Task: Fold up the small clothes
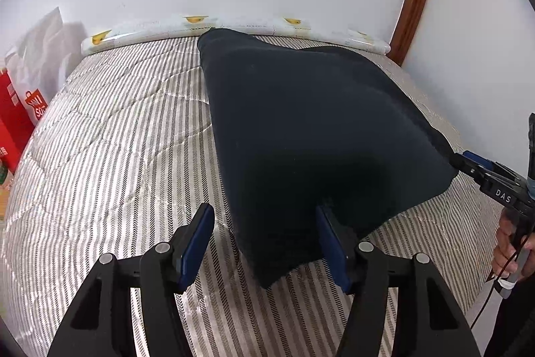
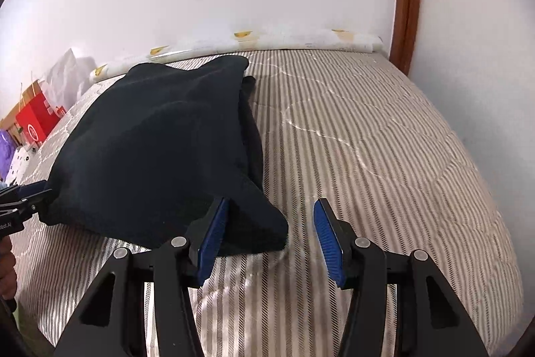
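Since both grippers sit parted at the near corners of the dark garment [image 1: 301, 129], the biggest risk is the fold springing back or bunching: nothing pins the cloth, and the top layer looks puffed, not flat. Next risk, a finger dragging the corner when a hand pulls off; in the left wrist view the left gripper [image 1: 264, 243] straddles the lower corner, its right pad against the cloth's edge, left pad clear of it, so it is released, not clamped. Smaller risk, the right gripper [image 2: 271, 233] catching the tip: lower centre of the right wrist view, jaws parted, the garment's pointed corner lying between them, left pad touching fabric, right pad apart; no squeeze that I can see. Garment itself: black or very dark navy, thick soft knit, doubled over, lying on the striped quilted bed cover [image 1: 127, 129], spanning centre to upper middle of frame, far end near the patterned roll [image 1: 140, 30] by the wall. A lower layer peeks out along its right edge in the right wrist view.
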`<state>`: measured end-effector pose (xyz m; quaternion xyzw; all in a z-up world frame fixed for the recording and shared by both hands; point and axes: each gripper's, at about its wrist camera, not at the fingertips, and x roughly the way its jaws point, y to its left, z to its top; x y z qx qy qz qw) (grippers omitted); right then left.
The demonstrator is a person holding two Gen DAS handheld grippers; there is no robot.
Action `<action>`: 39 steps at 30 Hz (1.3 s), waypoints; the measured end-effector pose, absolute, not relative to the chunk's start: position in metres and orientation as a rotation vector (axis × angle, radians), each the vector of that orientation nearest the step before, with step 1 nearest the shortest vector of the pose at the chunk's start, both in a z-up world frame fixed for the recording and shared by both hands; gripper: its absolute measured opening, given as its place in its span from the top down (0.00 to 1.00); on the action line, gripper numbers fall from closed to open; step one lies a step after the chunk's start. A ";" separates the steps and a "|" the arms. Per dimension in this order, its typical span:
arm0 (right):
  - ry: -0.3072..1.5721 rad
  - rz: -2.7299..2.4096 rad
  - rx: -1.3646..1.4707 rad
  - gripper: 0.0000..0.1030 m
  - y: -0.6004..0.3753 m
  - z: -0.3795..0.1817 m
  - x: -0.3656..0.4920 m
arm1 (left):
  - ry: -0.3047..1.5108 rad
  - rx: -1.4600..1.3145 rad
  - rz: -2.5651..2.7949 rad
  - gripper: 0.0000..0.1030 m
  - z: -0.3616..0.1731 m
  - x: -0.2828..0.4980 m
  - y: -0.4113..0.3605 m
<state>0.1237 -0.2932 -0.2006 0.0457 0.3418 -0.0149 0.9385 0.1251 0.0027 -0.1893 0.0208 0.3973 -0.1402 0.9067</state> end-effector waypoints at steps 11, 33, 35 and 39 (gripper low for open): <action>0.656 -0.005 0.134 0.41 -0.279 -0.145 0.092 | 0.736 0.053 -0.262 0.39 -0.134 0.085 -0.006; 0.572 -0.011 0.104 0.03 -0.250 -0.078 0.010 | 0.617 0.016 -0.188 0.17 -0.063 0.010 0.019; 0.567 -0.004 0.105 0.03 -0.250 -0.077 0.005 | 0.613 0.016 -0.193 0.17 -0.063 0.008 0.018; 0.555 -0.020 0.107 0.03 -0.252 -0.074 -0.005 | 0.599 0.018 -0.196 0.17 -0.061 0.003 0.014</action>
